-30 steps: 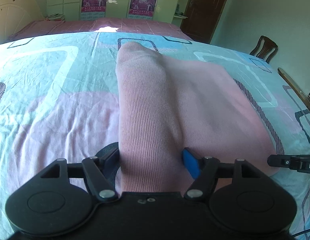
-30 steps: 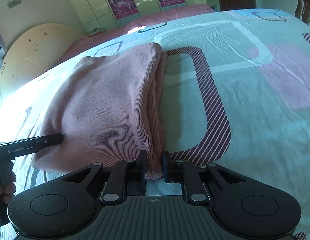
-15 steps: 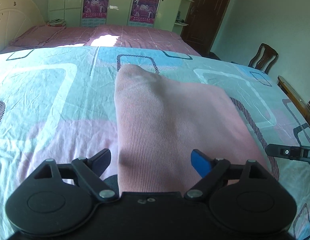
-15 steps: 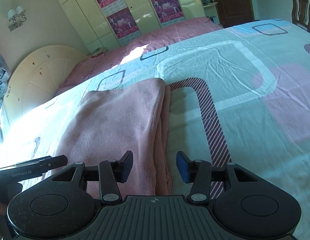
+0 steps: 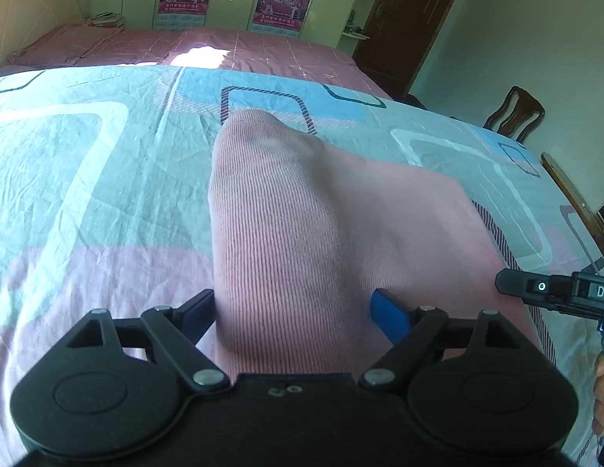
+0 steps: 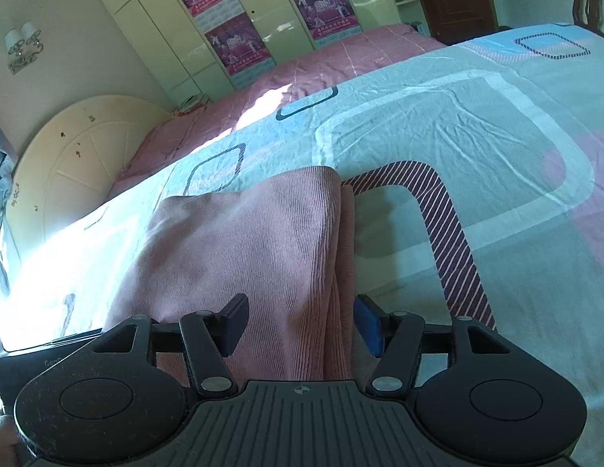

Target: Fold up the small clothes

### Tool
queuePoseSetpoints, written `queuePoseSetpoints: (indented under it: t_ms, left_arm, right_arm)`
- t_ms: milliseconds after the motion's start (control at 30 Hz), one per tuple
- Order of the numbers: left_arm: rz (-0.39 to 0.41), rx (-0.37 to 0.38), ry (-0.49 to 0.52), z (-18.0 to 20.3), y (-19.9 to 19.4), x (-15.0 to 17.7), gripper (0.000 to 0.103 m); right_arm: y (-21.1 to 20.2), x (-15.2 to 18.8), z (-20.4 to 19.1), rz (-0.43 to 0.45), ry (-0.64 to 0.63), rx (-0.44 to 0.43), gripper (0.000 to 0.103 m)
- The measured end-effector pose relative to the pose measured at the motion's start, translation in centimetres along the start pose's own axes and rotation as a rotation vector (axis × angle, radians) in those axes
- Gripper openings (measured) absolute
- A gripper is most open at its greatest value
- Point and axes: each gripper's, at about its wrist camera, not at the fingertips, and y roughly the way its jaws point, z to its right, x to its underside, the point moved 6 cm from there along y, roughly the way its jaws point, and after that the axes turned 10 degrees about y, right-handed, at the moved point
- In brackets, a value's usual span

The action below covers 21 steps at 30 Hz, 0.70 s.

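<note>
A pink ribbed garment (image 5: pixel 321 225) lies folded flat on the patterned bed sheet (image 5: pixel 88 179). My left gripper (image 5: pixel 294 317) is open, its jaws spread over the garment's near left edge without gripping it. In the right wrist view the same garment (image 6: pixel 243 257) shows its stacked folded edge on the right side. My right gripper (image 6: pixel 302 325) is open, jaws astride that near right edge. The right gripper's body (image 5: pixel 555 292) shows at the right of the left wrist view.
A second bed with a pink cover (image 5: pixel 208 46) lies beyond the sheet, with wardrobes (image 6: pixel 239 11) behind it. A wooden chair (image 5: pixel 516 114) and a dark door (image 5: pixel 415 19) stand at the right. A cream headboard (image 6: pixel 76 159) is at the left.
Both grippers were shut on the garment's near edge a second ago. Both have opened and let it go, and have lifted slightly back from it.
</note>
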Motion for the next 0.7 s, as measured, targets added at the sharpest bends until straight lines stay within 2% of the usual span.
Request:
queuePoseSetpoints:
  t_ms: [133, 267, 333, 367, 400, 433, 600, 700]
  left_arm:
    - [-0.012, 0.051, -0.035, -0.3, 1.3, -0.1, 0.085]
    - [-0.010, 0.067, -0.026, -0.1, 1.9, -0.3, 0.085]
    - [-0.013, 0.077, -0.028, 0.1, 1.8, -0.4, 0.079]
    - [-0.012, 0.085, -0.034, 0.1, 1.5, -0.4, 0.071]
    - [-0.011, 0.086, -0.031, 0.2, 1.3, -0.5, 0.068]
    - [-0.010, 0.082, -0.021, 0.3, 1.1, -0.6, 0.064]
    - [-0.006, 0.072, -0.013, 0.5, 1.5, -0.8, 0.063]
    - [-0.005, 0.060, 0.006, 0.9, 1.3, -1.0, 0.057]
  right_arm:
    - [1.4, 0.0, 0.7, -0.023, 0.017, -0.001, 0.059]
    - [2.7, 0.1, 0.9, -0.029, 0.015, -0.023, 0.059]
    - [3.2, 0.0, 0.6, -0.027, 0.013, -0.033, 0.058]
    - [3.3, 0.0, 0.6, -0.038, 0.019, -0.041, 0.050]
    - [3.6, 0.1, 0.4, -0.079, 0.033, -0.076, 0.025]
    - [3.6, 0.2, 0.5, -0.083, 0.038, -0.081, 0.025]
    - [4.0, 0.3, 0.5, -0.068, 0.040, -0.082, 0.026]
    - [3.7, 0.6, -0.1, -0.063, 0.017, -0.062, 0.025]
